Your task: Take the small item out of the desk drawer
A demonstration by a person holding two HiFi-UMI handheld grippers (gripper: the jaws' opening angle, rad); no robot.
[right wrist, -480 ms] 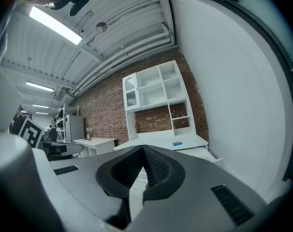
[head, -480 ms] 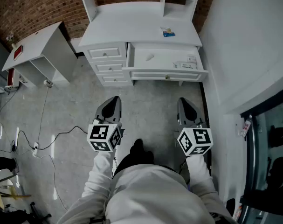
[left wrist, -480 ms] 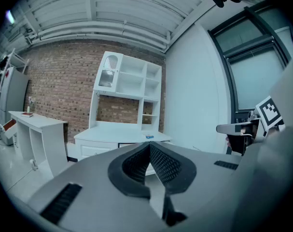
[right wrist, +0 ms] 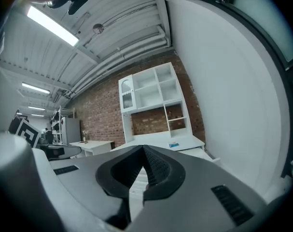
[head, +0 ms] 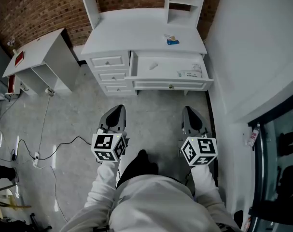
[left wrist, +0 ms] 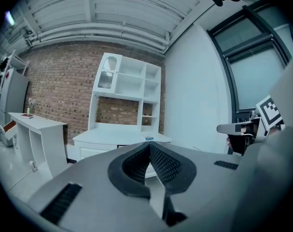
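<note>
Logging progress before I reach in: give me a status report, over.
Status: left hand-held gripper shut, empty; right hand-held gripper same. The drawer open, small white item inside, untouched. Only floor before the desk.

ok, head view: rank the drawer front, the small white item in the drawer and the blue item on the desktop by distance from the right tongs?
1. Drawer front, just ahead of the right tongs.
2. Small white item, behind that front, toward the left.
3. Blue item, farthest back, up on the desktop.
</note>
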